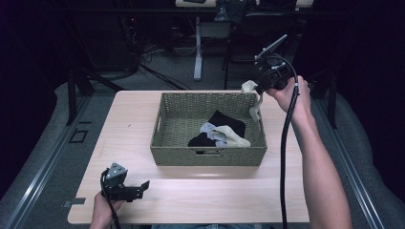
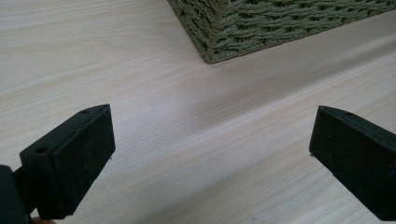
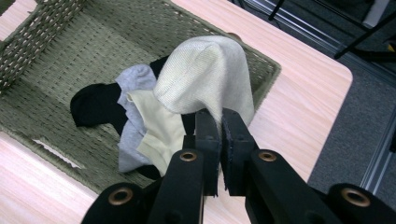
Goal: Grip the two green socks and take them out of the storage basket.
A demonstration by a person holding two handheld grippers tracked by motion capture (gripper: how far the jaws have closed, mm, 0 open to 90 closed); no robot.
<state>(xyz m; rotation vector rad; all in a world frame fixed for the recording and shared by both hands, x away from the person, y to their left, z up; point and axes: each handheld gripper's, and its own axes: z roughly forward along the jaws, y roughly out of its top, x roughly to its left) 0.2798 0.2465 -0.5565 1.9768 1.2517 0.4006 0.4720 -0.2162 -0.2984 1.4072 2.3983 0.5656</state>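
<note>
A green woven basket (image 1: 167, 125) stands mid-table with several socks in it: black (image 1: 228, 121), grey (image 1: 209, 130) and cream (image 1: 234, 136). My right gripper (image 1: 260, 88) hangs above the basket's far right corner, shut on a beige sock (image 1: 252, 98) that dangles over the rim. In the right gripper view the beige sock (image 3: 205, 74) is pinched between the black jaws of the right gripper (image 3: 220, 123), draping up and over them above the basket (image 3: 37, 42). My left gripper (image 1: 143, 187) rests low at the table's near left, open and holding nothing; the left gripper (image 2: 212, 154) faces bare wood and the basket's corner (image 2: 233, 32).
The light wooden table (image 1: 133, 114) has bare room to the left and in front of the basket. Beyond the far edge are dark floor, cables and a table leg (image 1: 197, 47). Metal rails (image 1: 47, 162) run along both sides.
</note>
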